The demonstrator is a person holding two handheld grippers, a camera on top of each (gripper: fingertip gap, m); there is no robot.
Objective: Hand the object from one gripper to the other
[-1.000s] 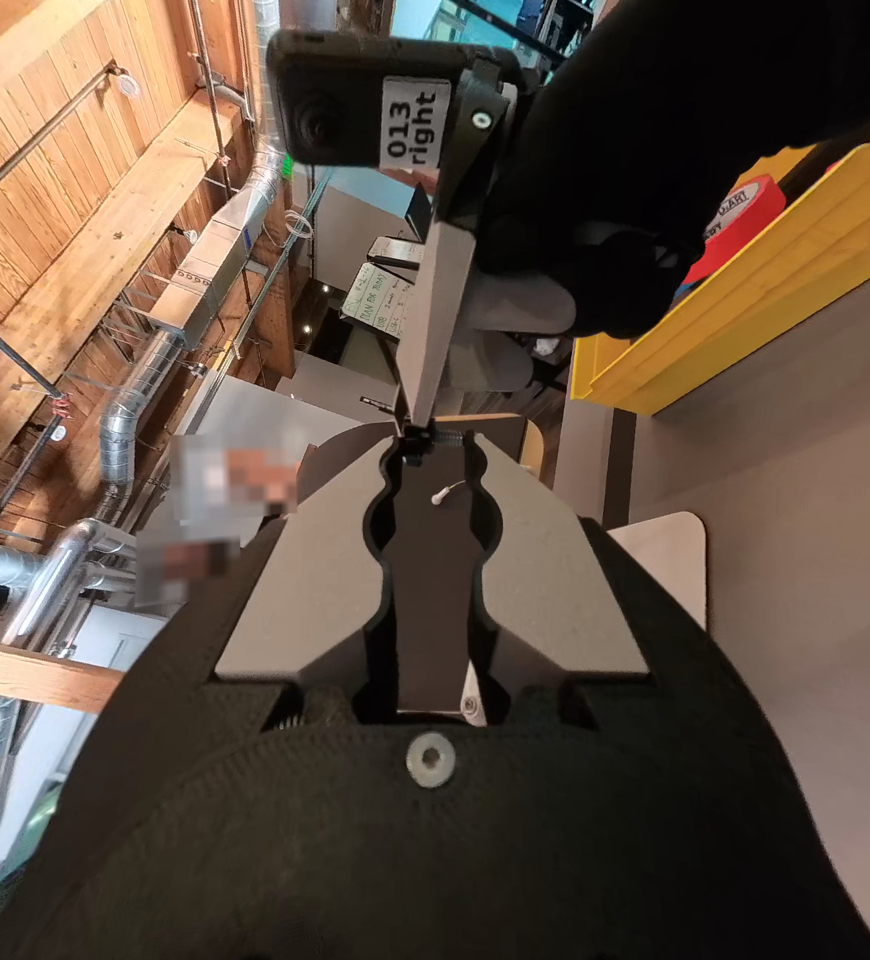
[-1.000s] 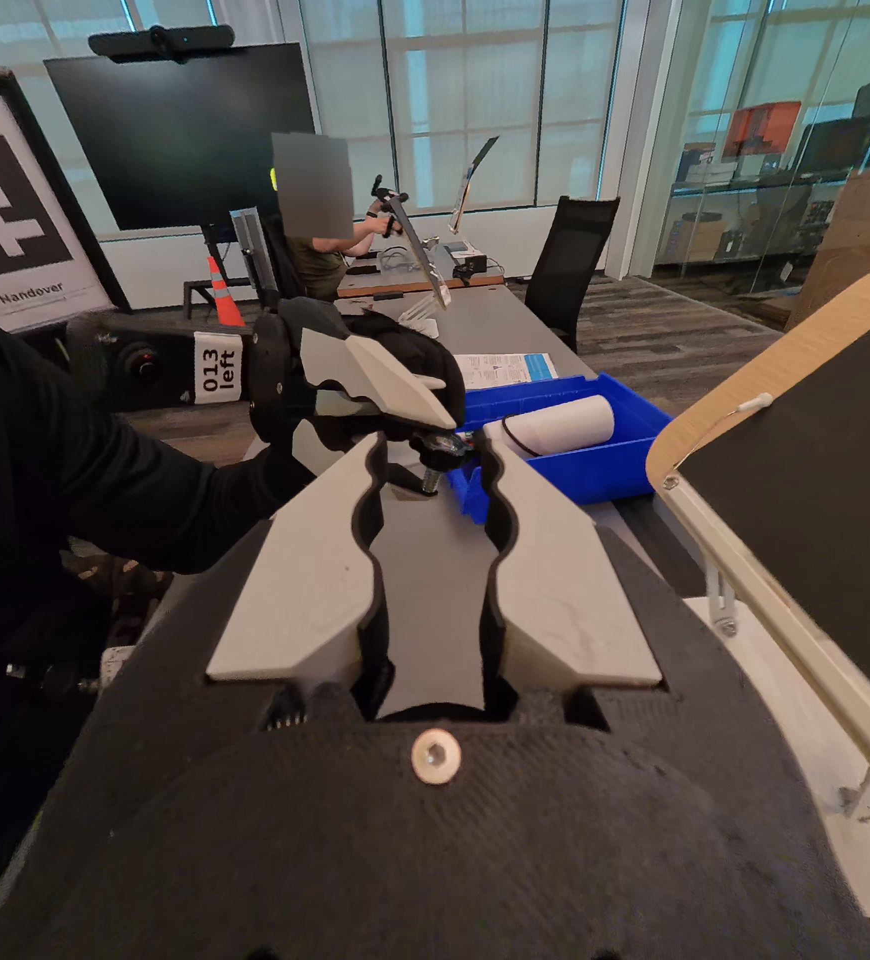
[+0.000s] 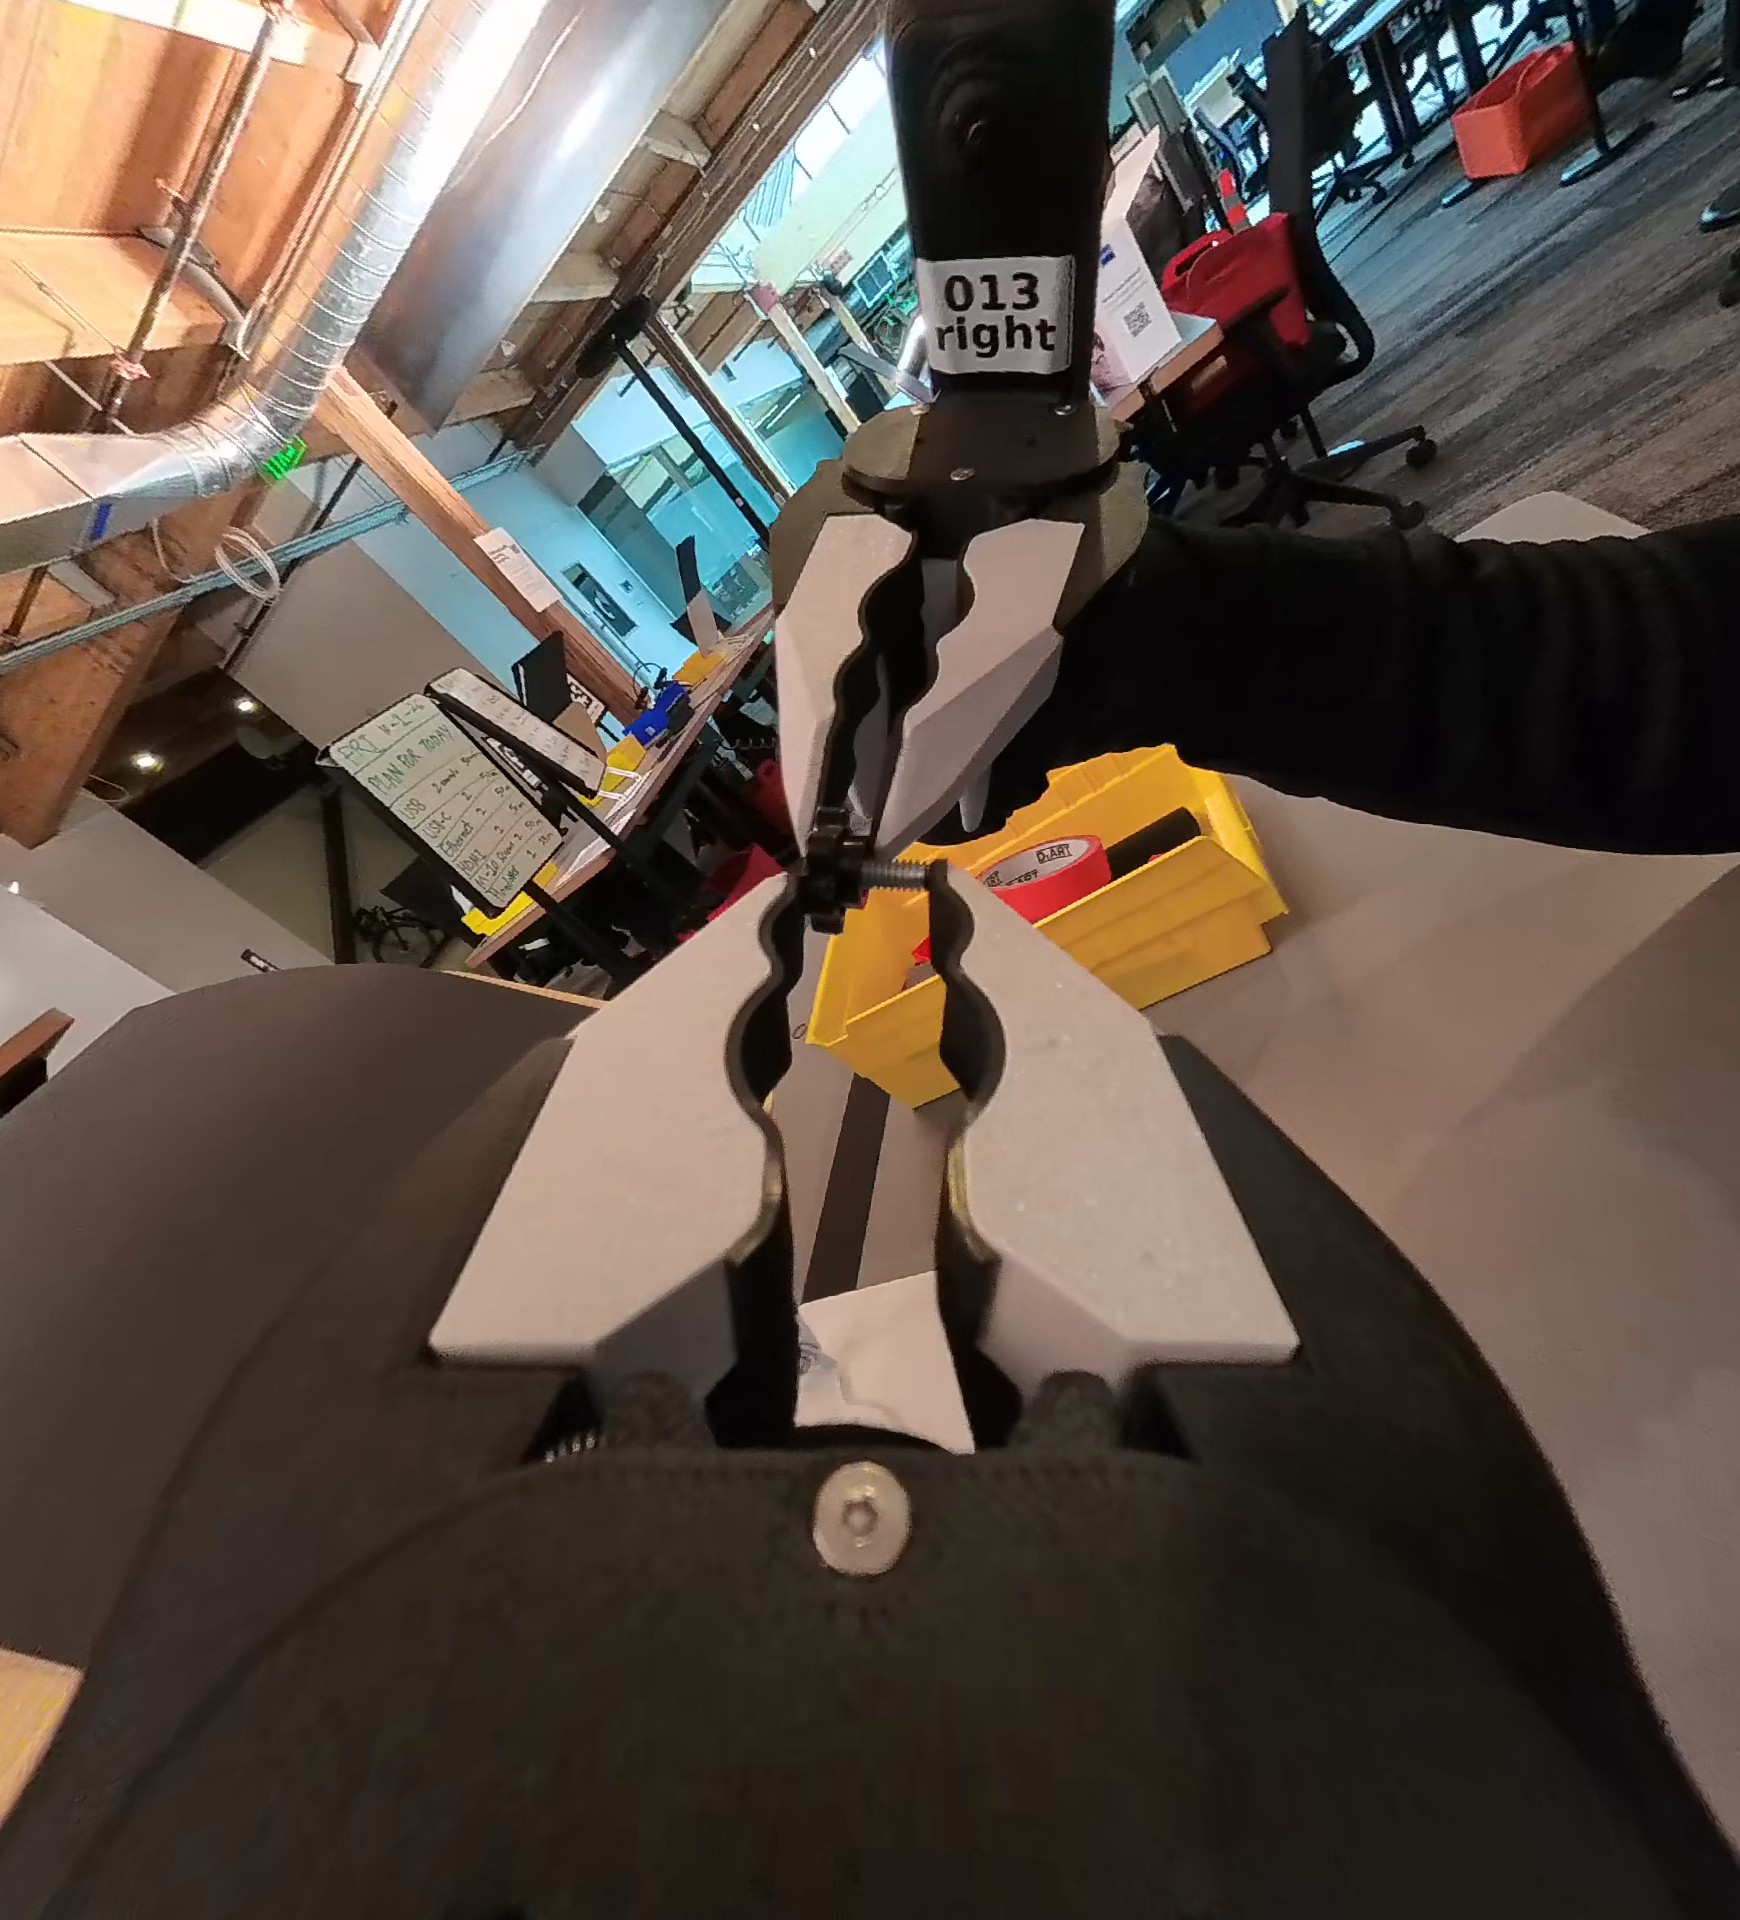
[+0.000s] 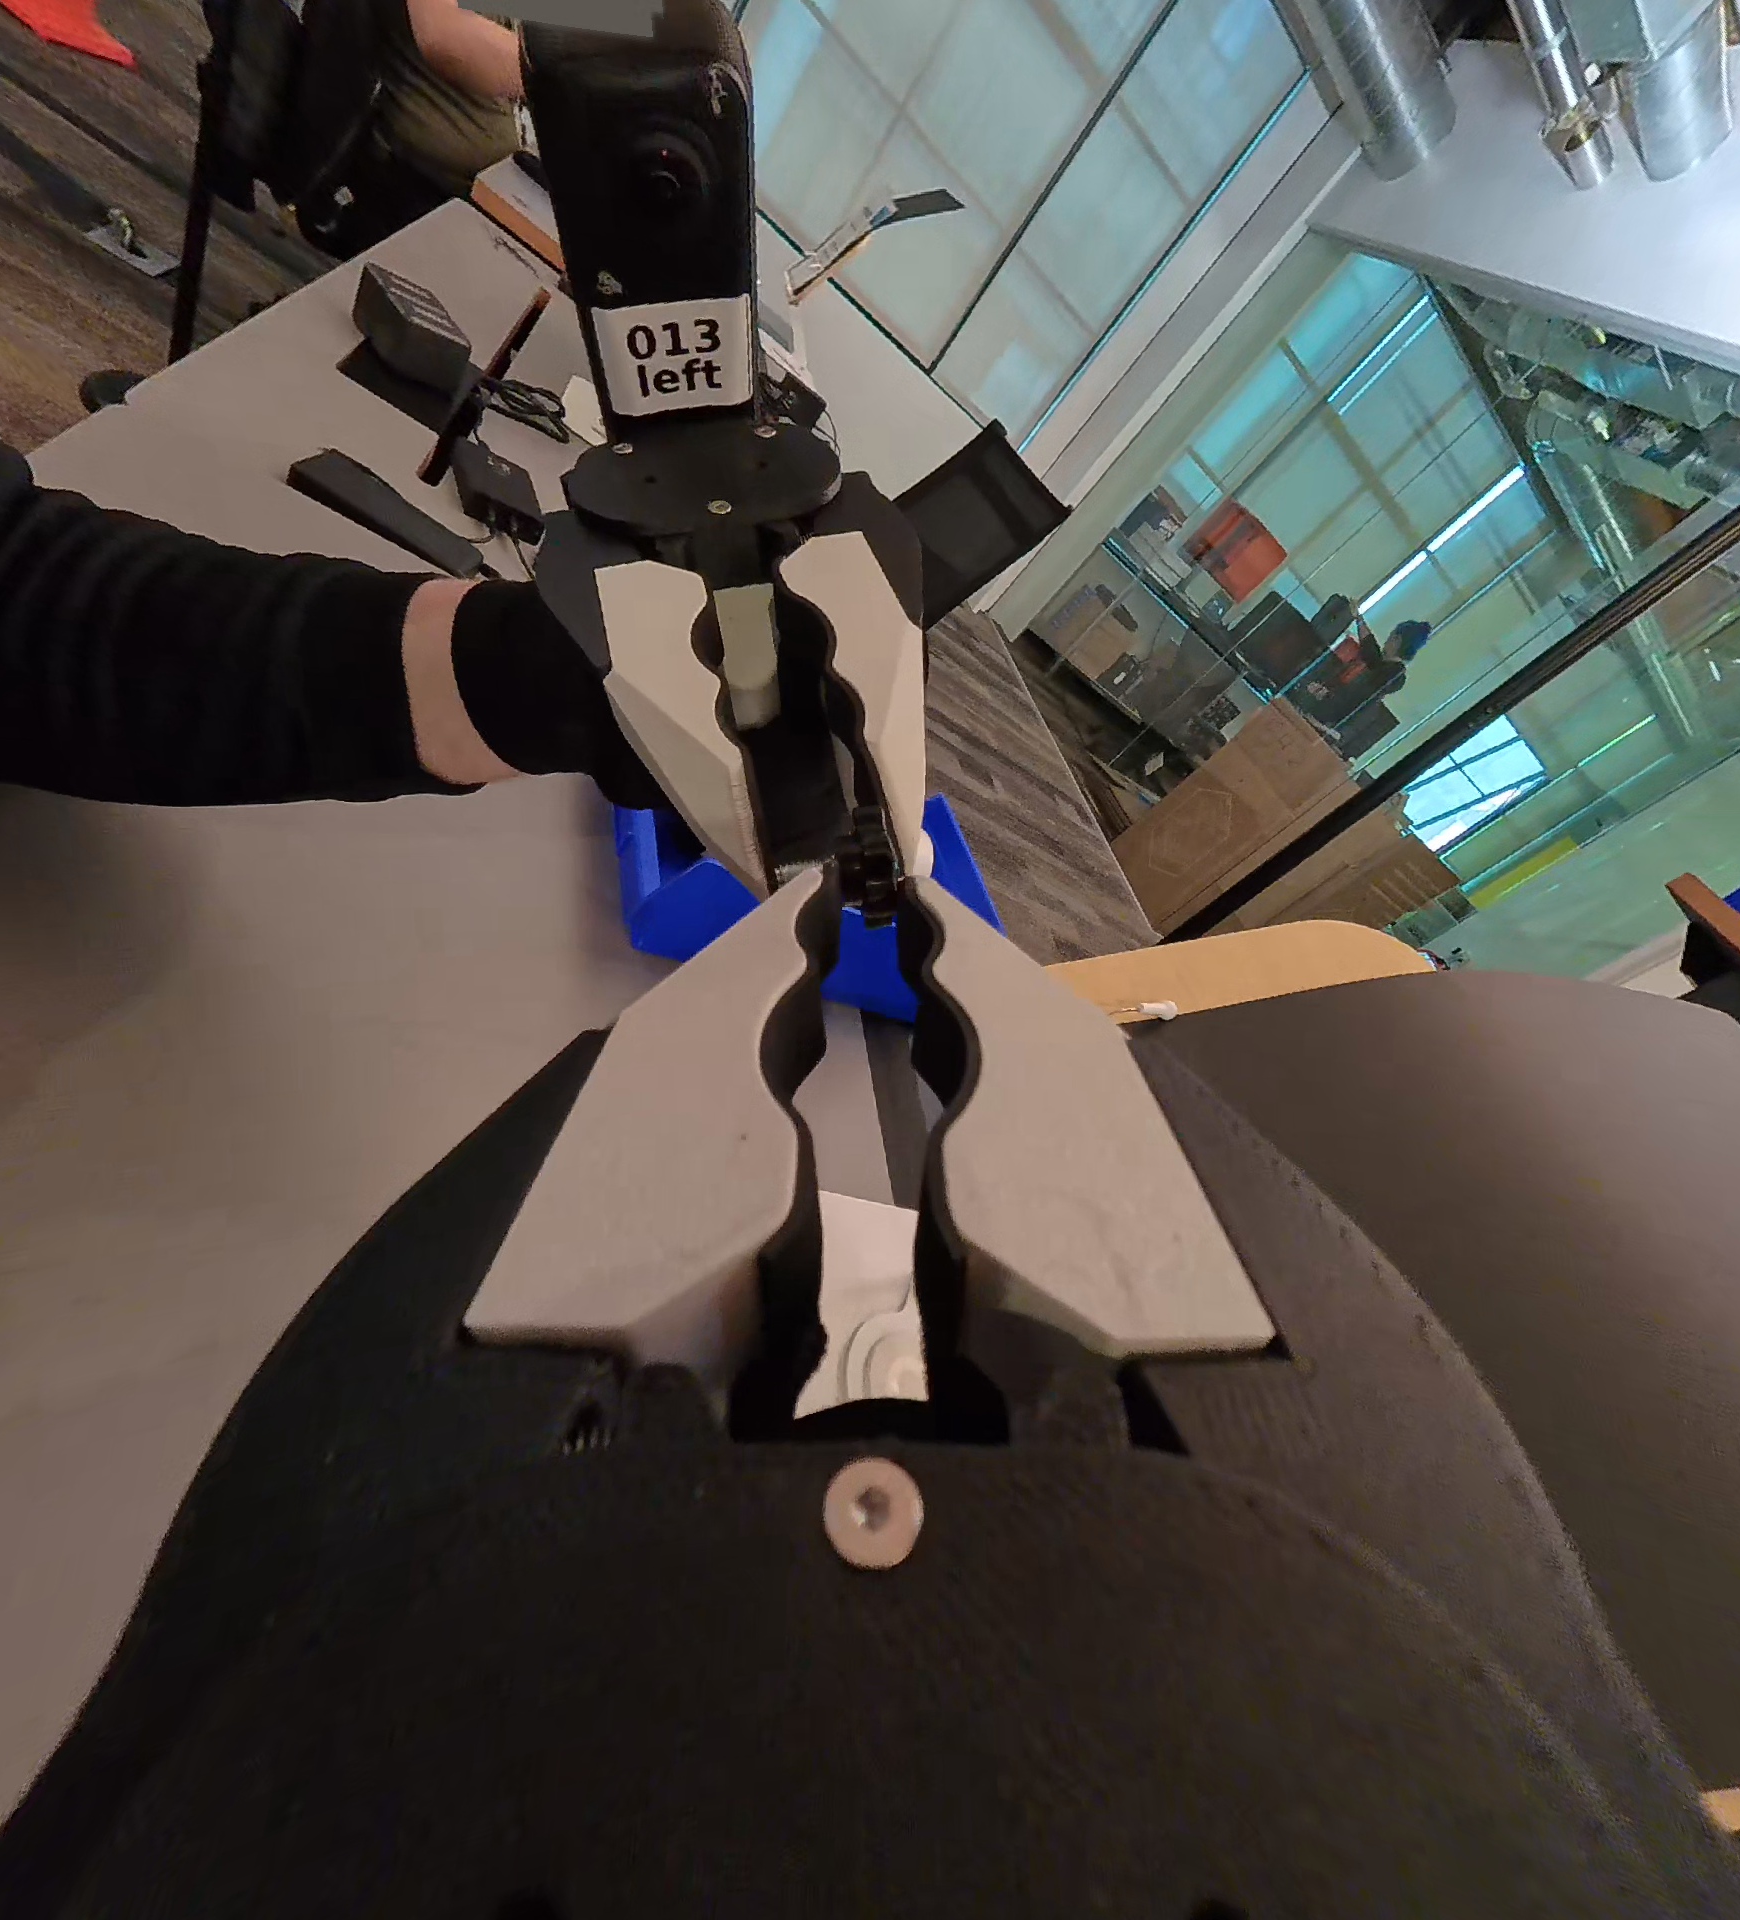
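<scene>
A small knob screw (image 3: 845, 875) — black lobed head, short threaded metal shank — is held in the air between the two grippers, which meet tip to tip above a grey table (image 3: 1572, 1091). In the left wrist view its long axis runs roughly left-right across the frame: the head at the left, the threaded end pointing right. The left gripper (image 3: 861, 883) spans the screw lengthwise w/ its jaws narrowed onto it, the head against the left fingertip and the thread end meeting the right one. The right gripper (image 3: 850, 821) comes down from the far side, its fingertips drawn nearly together and pinched on the black head. In the right wrist view the screw (image 4: 868, 868) is seen almost end-on as a black lobed lump between the right gripper (image 4: 866, 883) tips, w/ the left gripper (image 4: 840, 847) tips touching it from the far side; the shank is not made out there. A yellow bin (image 3: 1157, 935) w/ a red tape roll (image 3: 1048, 871) sits on the table beyond the tips in the left view; a blue bin (image 4: 679, 894) lies behind them in the right view.
</scene>
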